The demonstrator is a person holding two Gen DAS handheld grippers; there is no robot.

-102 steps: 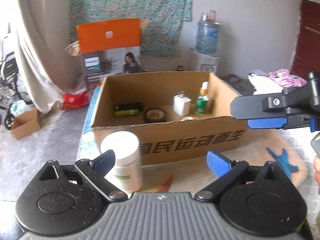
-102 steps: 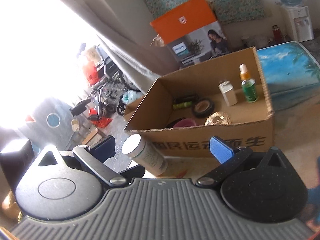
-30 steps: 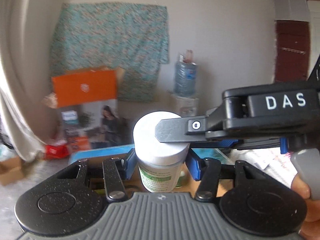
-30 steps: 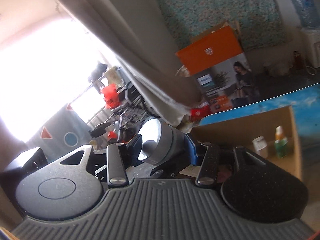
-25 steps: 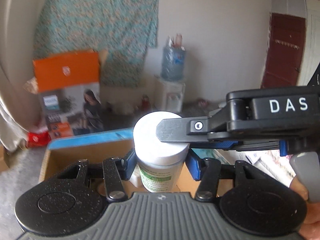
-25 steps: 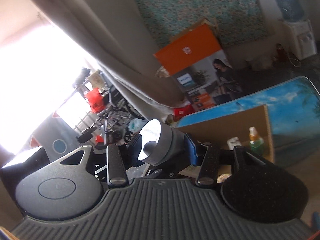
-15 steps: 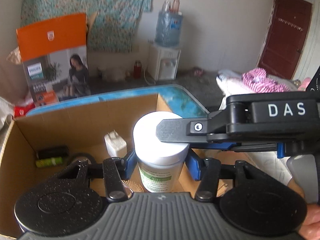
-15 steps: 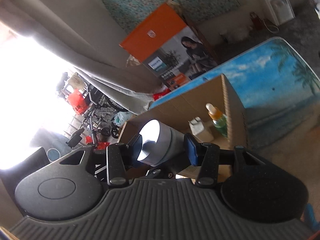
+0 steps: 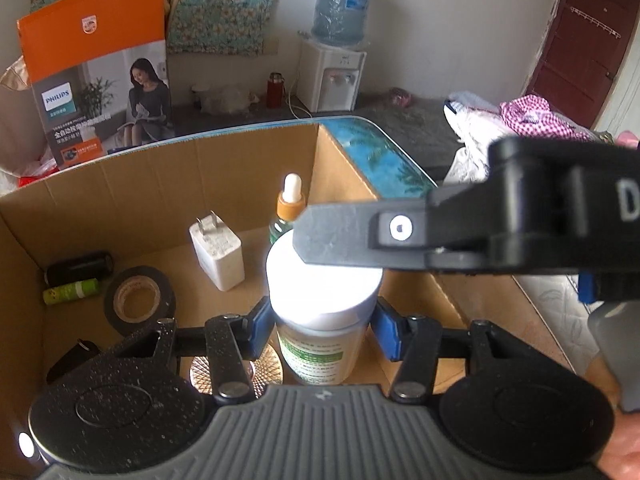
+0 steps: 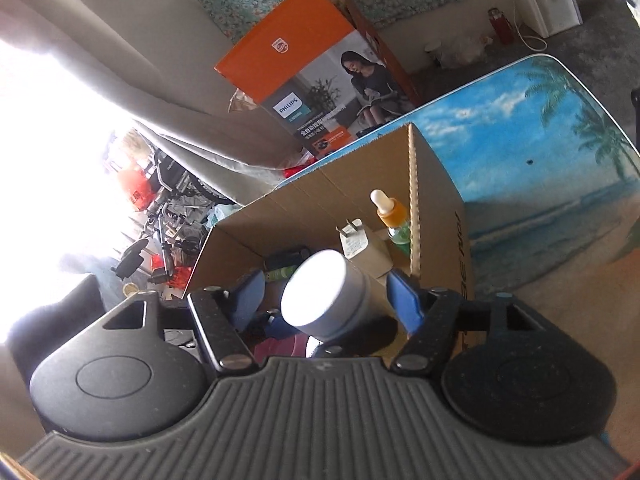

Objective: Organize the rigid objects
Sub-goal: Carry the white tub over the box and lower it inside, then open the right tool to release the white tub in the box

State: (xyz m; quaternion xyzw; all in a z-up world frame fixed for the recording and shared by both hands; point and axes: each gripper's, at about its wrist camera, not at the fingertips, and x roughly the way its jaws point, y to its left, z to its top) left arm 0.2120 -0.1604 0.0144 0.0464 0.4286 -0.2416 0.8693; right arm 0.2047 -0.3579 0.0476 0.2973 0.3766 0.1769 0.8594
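White-capped jar (image 9: 320,300) hangs over the cardboard box (image 9: 160,176), pinched by the left gripper (image 9: 318,326); right gripper (image 10: 326,300) spread around its lid, not touching.

In the cardboard box (image 9: 168,176): tape roll (image 9: 139,303) left, charger plug (image 9: 217,251) centre, dropper bottle (image 9: 289,210) right.
Behind box: Philips carton (image 9: 96,68), water dispenser (image 9: 334,68).
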